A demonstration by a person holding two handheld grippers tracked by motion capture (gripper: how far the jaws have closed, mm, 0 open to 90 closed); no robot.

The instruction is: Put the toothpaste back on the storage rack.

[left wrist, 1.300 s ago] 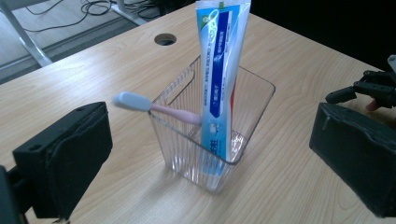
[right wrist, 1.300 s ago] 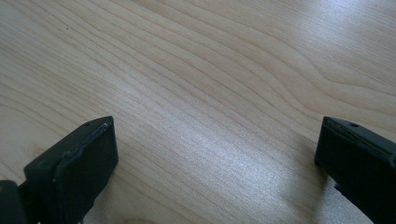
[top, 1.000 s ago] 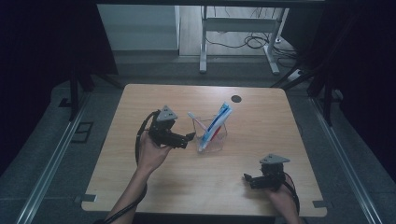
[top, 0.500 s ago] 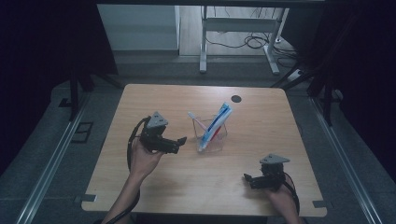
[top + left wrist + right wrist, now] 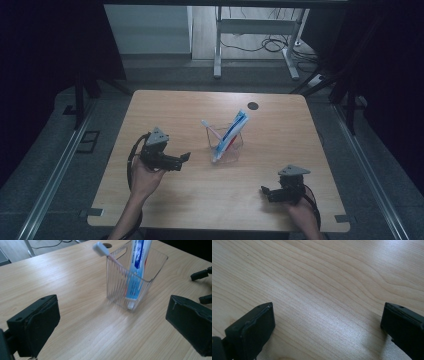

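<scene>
The clear holder [image 5: 226,146] with toothpaste tube [image 5: 234,131] and toothbrush [image 5: 211,129] stands mid-counter [image 5: 165,110]. Left claw [image 5: 184,157], jaws spread, faces it; right claw [image 5: 265,192], also spread, rests apart. Risk: a sideways approach could tip the light holder.

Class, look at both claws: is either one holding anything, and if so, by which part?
Nothing is held. The left claw is open, short of the clear plastic cup; the right claw is open over the bare wooden table.
</scene>
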